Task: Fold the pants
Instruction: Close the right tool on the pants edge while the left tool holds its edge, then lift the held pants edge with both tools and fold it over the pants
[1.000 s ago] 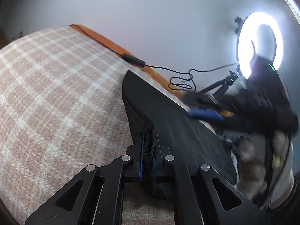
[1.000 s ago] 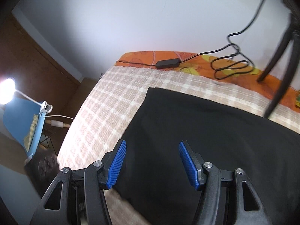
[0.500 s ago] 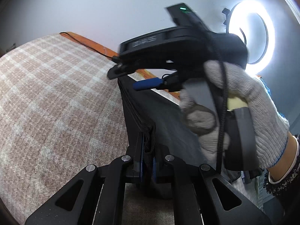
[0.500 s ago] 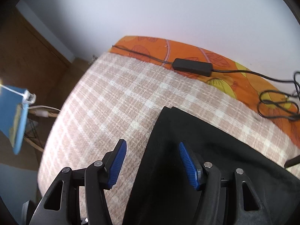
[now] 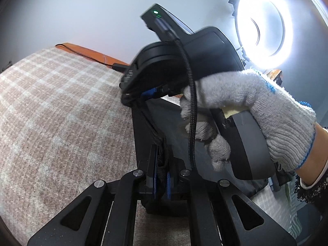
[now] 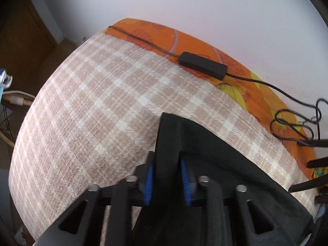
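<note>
The black pants [image 6: 215, 149] lie on a beige checked blanket [image 6: 92, 112]. My left gripper [image 5: 162, 176] is shut on the near edge of the pants [image 5: 147, 131], with bunched cloth between its blue pads. My right gripper [image 6: 167, 182] is shut on the far corner of the pants, with a thick fold between its blue pads. In the left wrist view the right gripper [image 5: 143, 96], held by a gloved hand [image 5: 256, 110], sits on that corner just beyond my left gripper and hides most of the cloth.
An orange patterned sheet [image 6: 205, 47] runs along the wall with a black power adapter [image 6: 203, 65] and coiled cable [image 6: 293, 123] on it. A lit ring light [image 5: 262, 20] stands at the right. Tripod legs [image 6: 307, 184] rest at the right edge of the blanket.
My right gripper has moved to the far corner of the pants and closed on it. My left gripper has stayed shut on the near edge.
</note>
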`<control>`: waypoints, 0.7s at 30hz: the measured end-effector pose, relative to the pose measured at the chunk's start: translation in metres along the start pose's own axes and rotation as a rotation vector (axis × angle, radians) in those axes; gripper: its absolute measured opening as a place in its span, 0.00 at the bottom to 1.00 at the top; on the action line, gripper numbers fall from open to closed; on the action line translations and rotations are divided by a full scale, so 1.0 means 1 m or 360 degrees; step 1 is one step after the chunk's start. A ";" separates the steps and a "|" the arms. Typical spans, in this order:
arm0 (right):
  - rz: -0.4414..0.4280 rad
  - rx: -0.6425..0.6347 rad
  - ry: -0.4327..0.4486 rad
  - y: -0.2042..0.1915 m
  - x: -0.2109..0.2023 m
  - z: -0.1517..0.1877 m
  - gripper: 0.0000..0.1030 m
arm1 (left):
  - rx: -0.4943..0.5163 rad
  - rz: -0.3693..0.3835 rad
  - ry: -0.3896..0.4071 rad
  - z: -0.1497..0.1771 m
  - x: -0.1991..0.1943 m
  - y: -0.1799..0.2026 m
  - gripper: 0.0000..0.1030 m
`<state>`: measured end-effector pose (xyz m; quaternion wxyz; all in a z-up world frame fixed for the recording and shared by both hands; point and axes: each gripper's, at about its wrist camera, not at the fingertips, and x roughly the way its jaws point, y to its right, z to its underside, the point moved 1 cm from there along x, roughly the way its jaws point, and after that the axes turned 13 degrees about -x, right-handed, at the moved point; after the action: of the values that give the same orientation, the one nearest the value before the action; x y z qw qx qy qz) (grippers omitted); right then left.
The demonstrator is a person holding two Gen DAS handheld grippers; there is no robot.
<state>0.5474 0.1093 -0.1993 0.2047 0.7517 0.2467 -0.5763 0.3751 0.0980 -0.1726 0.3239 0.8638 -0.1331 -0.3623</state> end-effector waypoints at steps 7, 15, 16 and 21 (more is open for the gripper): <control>-0.0164 0.0200 0.0239 0.039 -0.030 0.036 0.07 | 0.0008 0.0044 0.0001 0.002 -0.001 0.011 0.05; -0.0332 0.0387 0.0467 0.086 -0.064 0.077 0.06 | 0.0069 0.0091 -0.0029 0.008 0.005 0.036 0.05; -0.0342 0.0404 0.0481 0.088 -0.066 0.080 0.06 | 0.0080 0.0094 -0.0033 0.009 0.006 0.041 0.05; -0.0414 0.0516 0.0559 0.114 -0.072 0.104 0.06 | 0.0107 0.0120 -0.0091 0.020 0.018 0.059 0.05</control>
<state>0.5214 -0.0529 -0.1532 -0.0399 0.8252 0.2775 -0.4904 0.3737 0.0363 -0.1542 0.3042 0.8578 -0.1869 -0.3697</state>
